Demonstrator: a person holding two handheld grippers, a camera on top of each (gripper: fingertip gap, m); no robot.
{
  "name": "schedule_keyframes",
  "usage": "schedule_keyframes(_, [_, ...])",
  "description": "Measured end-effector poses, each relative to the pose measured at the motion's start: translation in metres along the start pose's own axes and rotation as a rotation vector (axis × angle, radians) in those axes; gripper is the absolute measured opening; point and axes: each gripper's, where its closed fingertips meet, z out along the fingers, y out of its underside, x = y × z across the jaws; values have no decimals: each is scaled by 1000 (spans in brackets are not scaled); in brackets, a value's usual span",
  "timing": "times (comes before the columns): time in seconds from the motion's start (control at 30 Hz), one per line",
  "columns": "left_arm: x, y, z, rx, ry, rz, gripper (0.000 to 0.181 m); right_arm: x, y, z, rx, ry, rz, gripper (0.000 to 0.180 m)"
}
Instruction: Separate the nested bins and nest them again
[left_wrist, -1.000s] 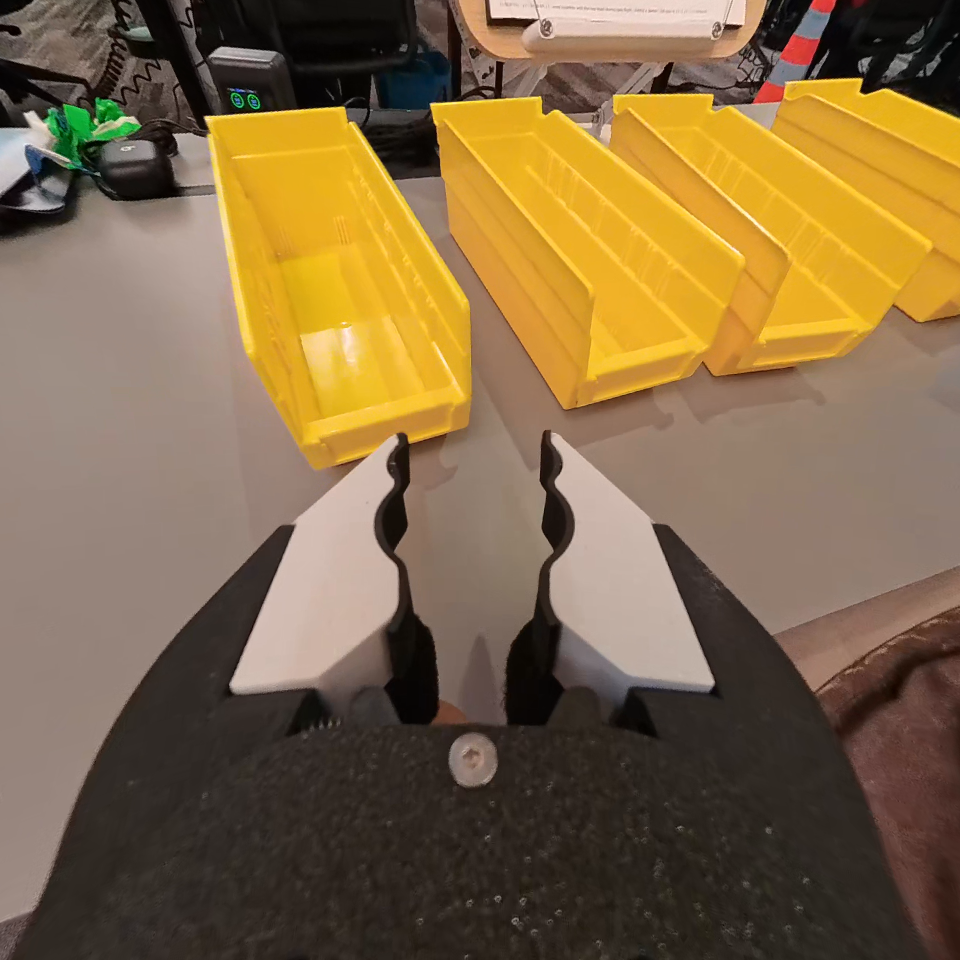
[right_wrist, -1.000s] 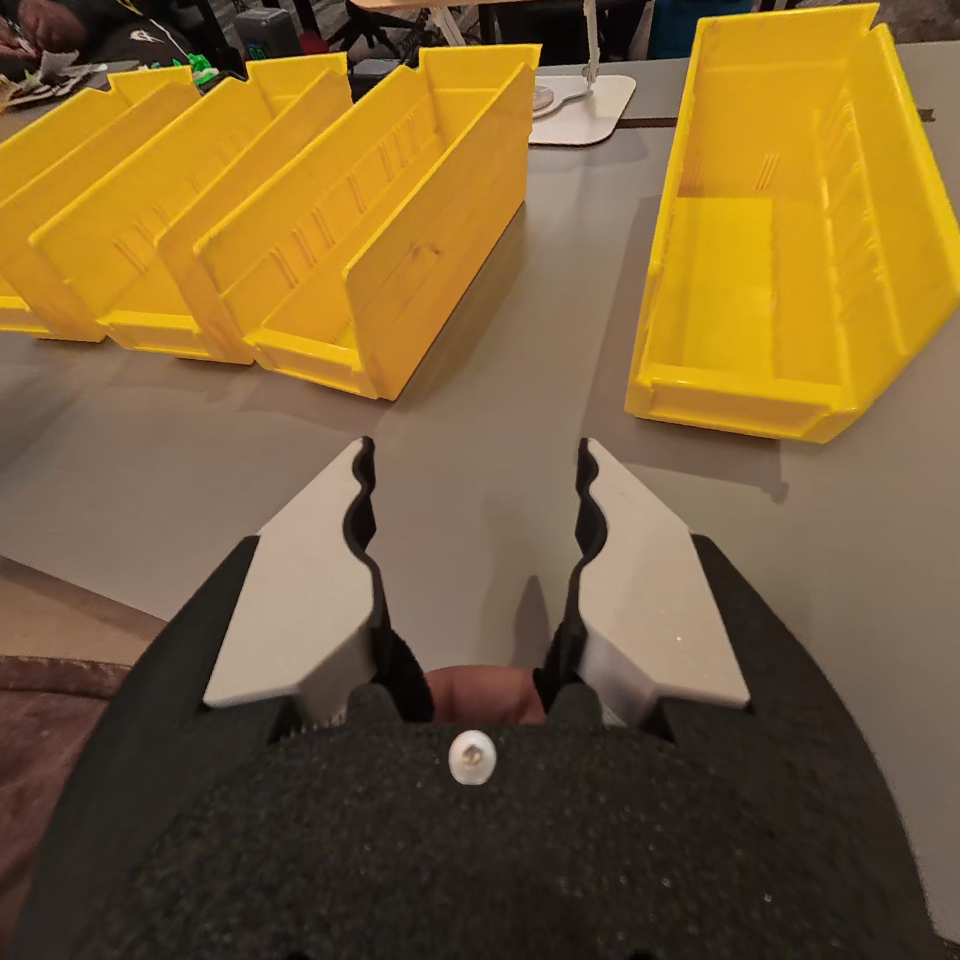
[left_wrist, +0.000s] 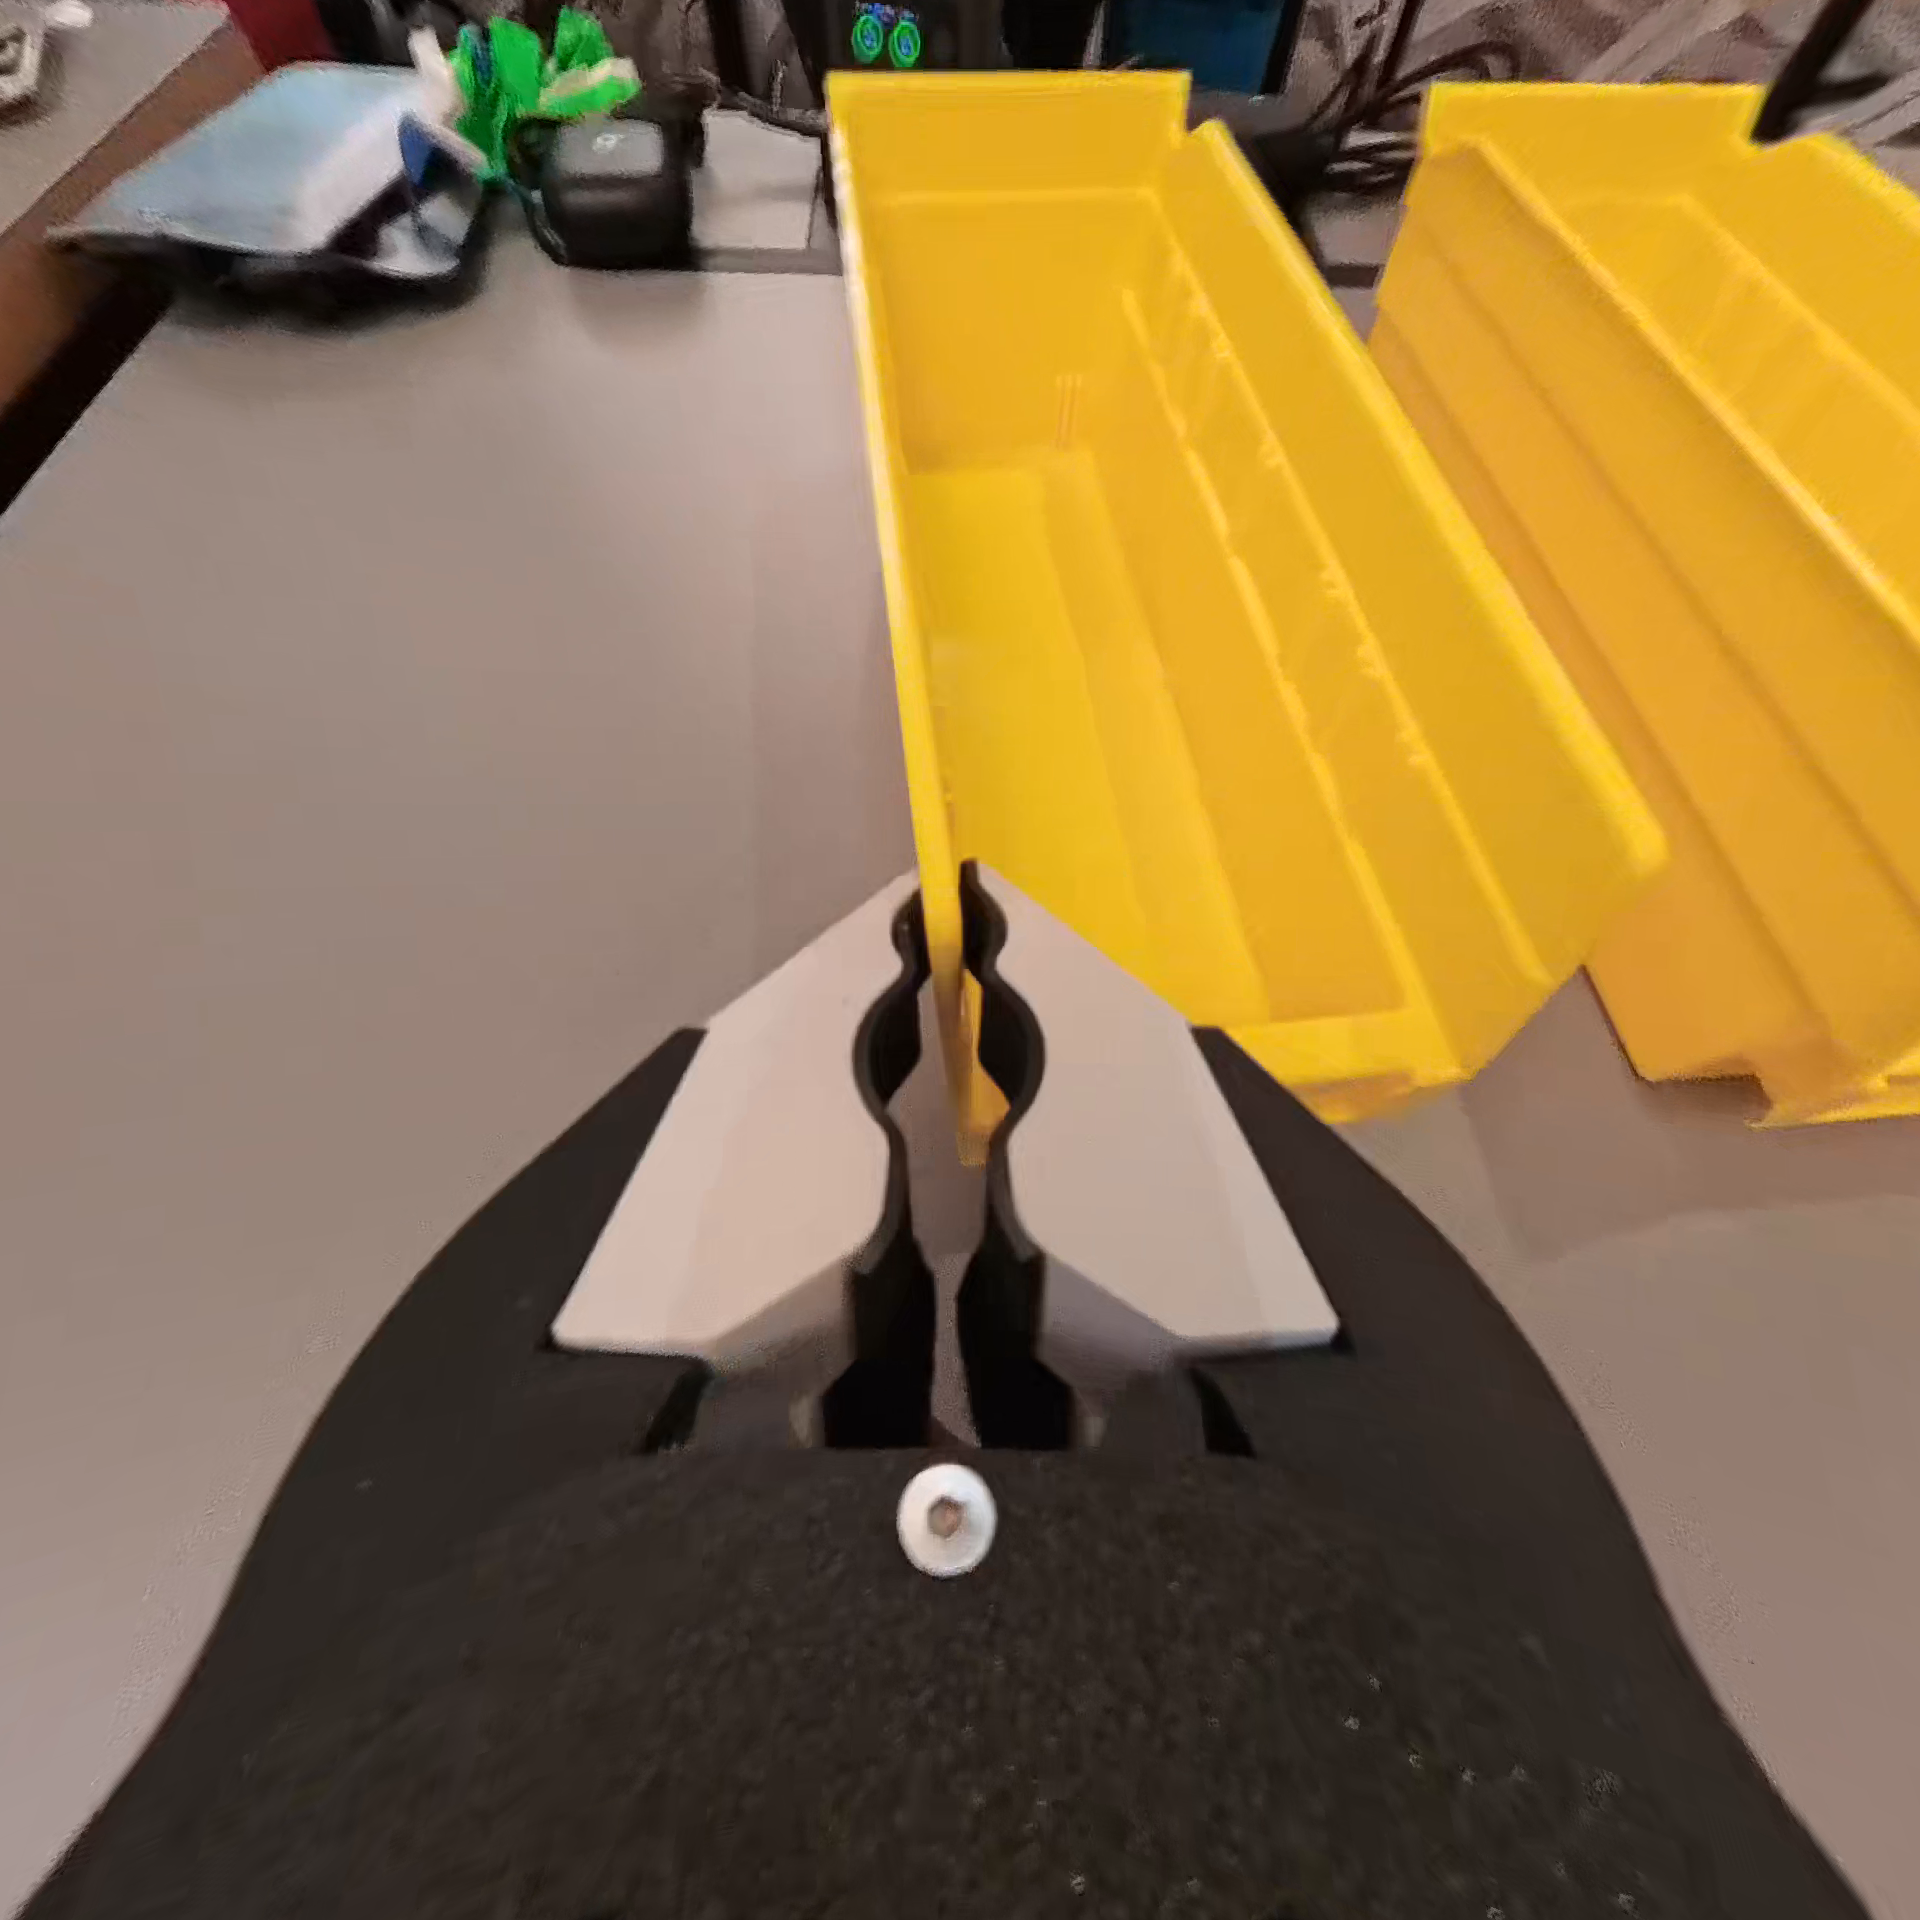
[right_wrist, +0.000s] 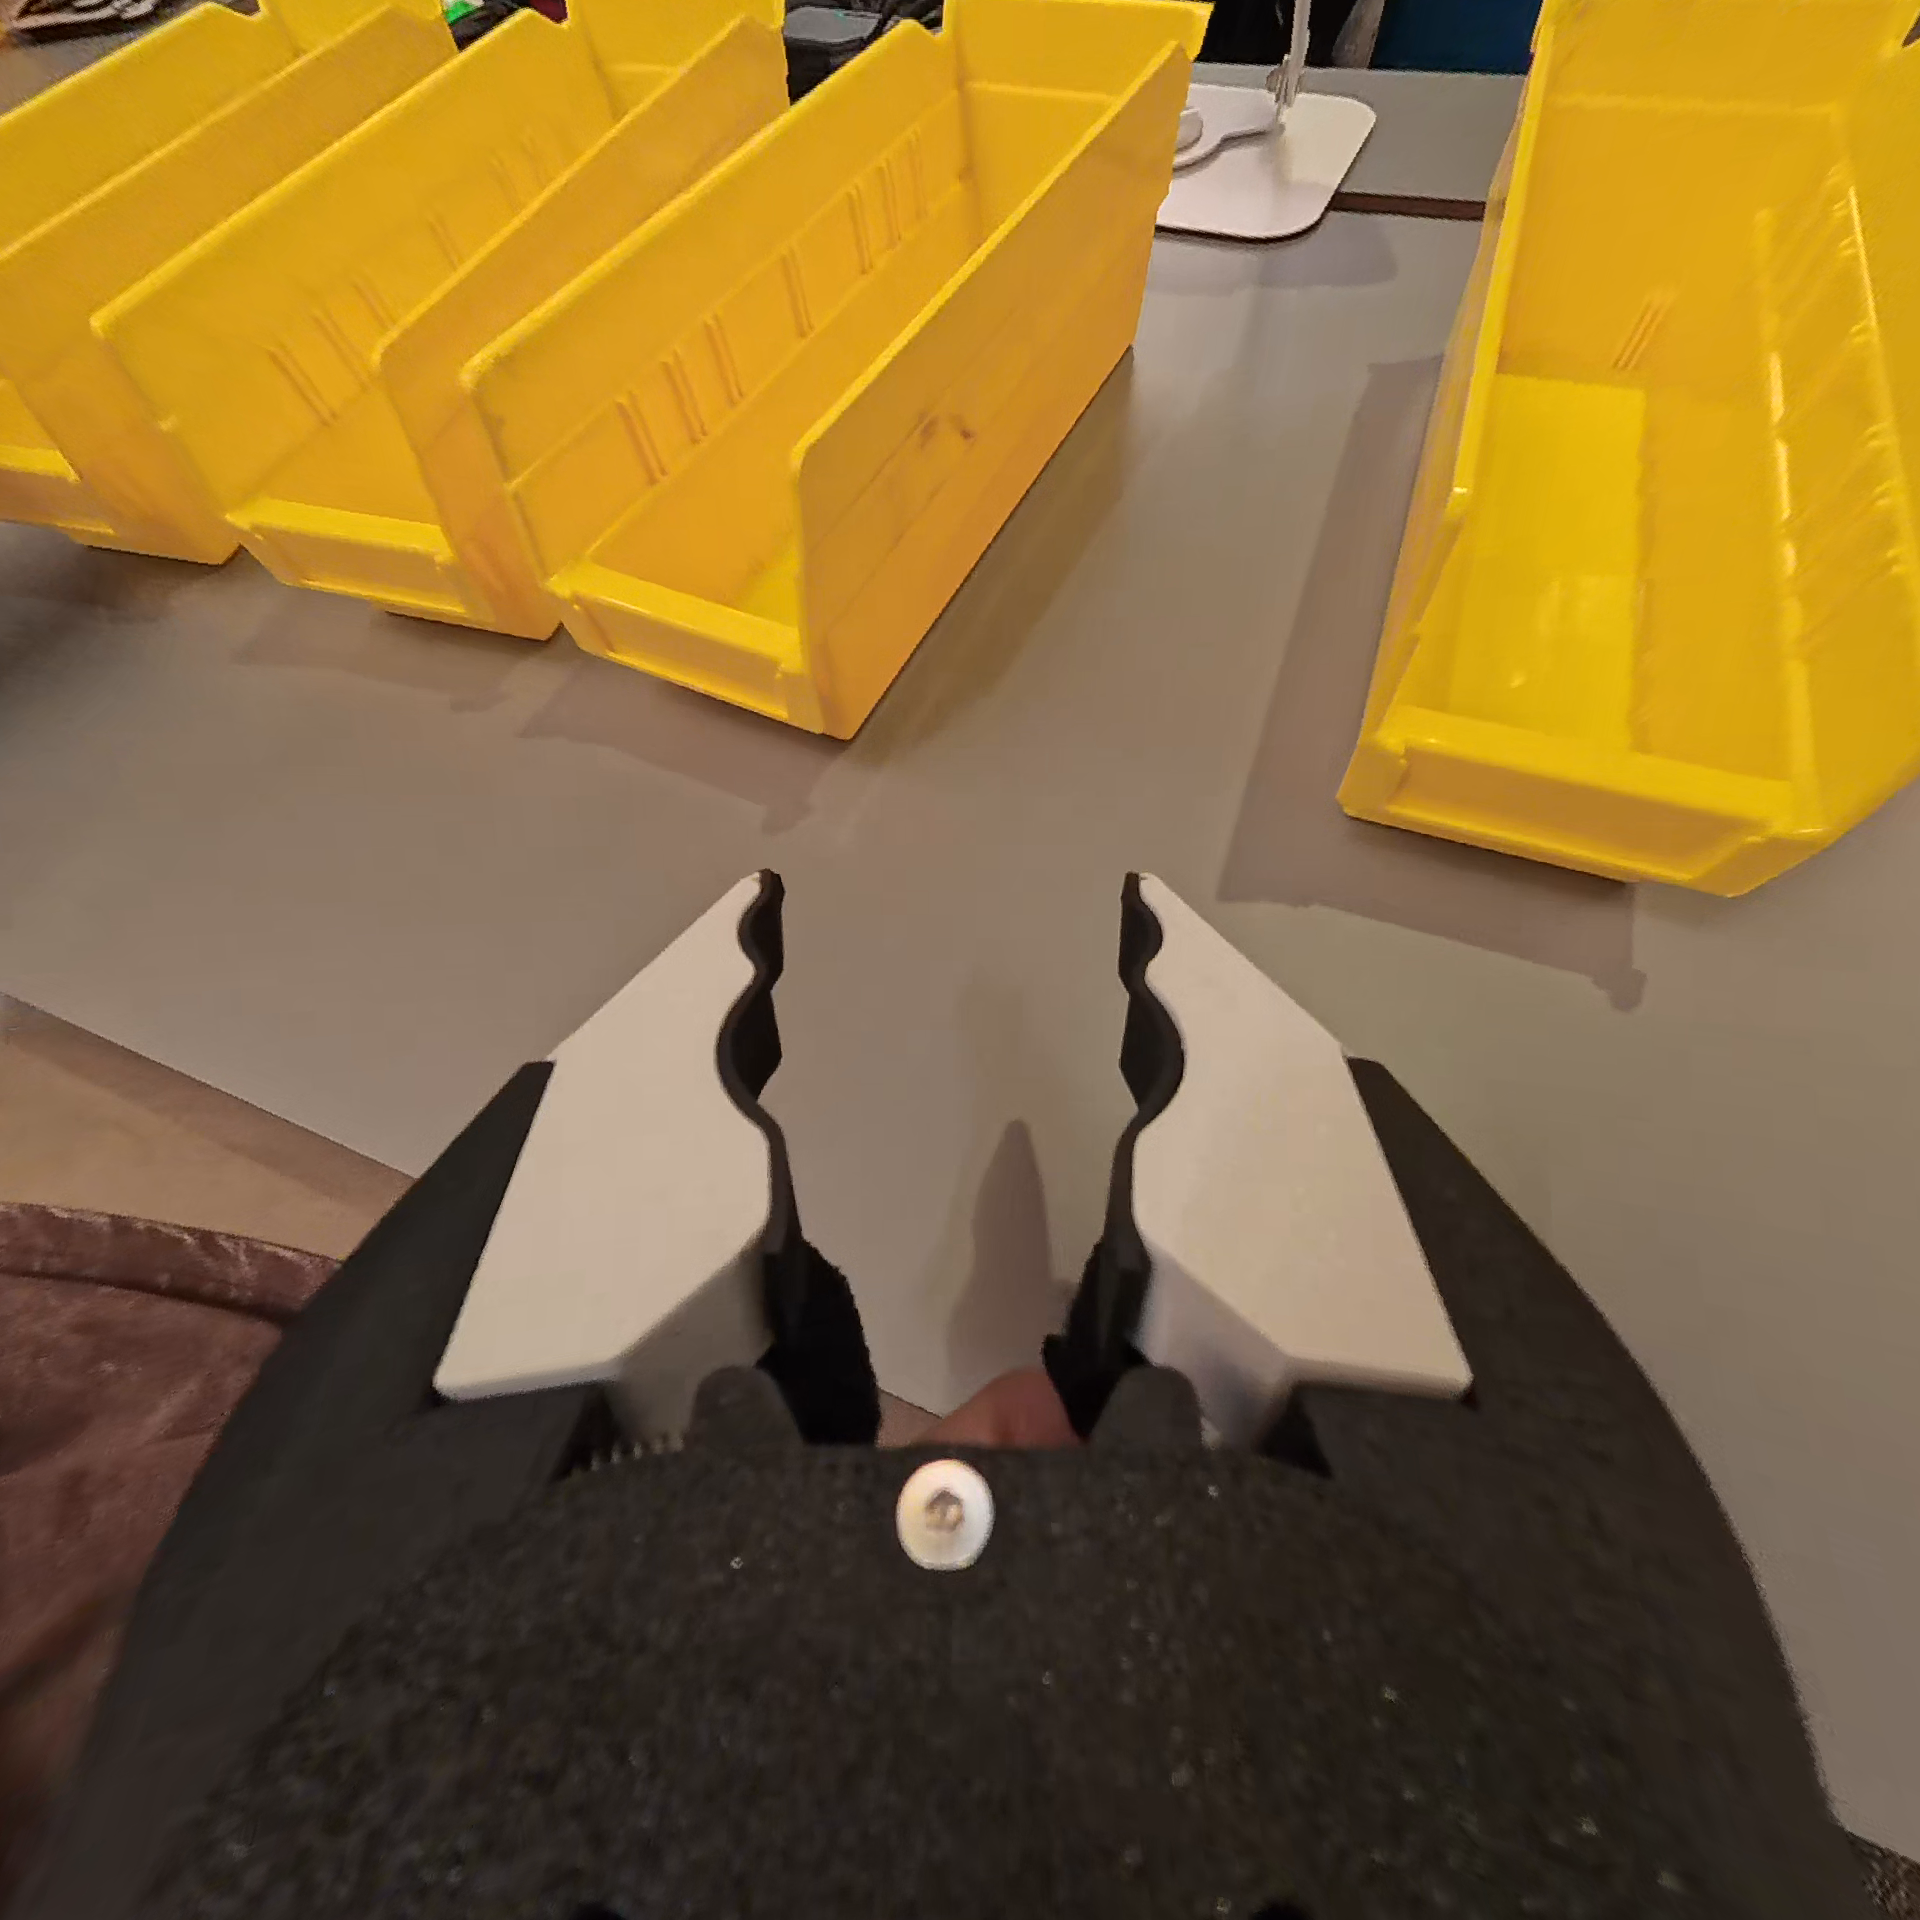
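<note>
Several long yellow plastic bins lie apart on a grey table. In the left wrist view my left gripper (left_wrist: 943, 883) is shut on the near left side wall of the leftmost bin (left_wrist: 1195, 644), which looks tipped to the right. A second bin (left_wrist: 1683, 540) lies just right of it. In the right wrist view my right gripper (right_wrist: 951, 883) is open and empty above the table. A row of bins (right_wrist: 831, 416) lies ahead to its left and a single bin (right_wrist: 1662, 540) to its right.
At the back left of the left wrist view are a blue pouch (left_wrist: 281, 197), green tape scraps (left_wrist: 530, 73) and a small black box (left_wrist: 613, 187). A white stand base (right_wrist: 1262, 156) sits at the back in the right wrist view. The table's front edge (right_wrist: 156, 1091) is near.
My left gripper has moved forward and left and closed on the leftmost bin's side wall. My right gripper has stayed open and moved slightly forward.
</note>
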Motion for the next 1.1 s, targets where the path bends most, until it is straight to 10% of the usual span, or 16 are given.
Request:
schedule_keyframes(0.37, [6,-53,-42,208,-10,-298,0,8,7,-3,-20,42,-22,65])
schedule_keyframes(0.67, [77,-110,-90,450,-28,-182,0,9,13,-6,-44,57,-39,64])
schedule_keyframes(1.1, [167,-88,-47,376,16,-107,0,14,19,-11,-52,73,-33,64])
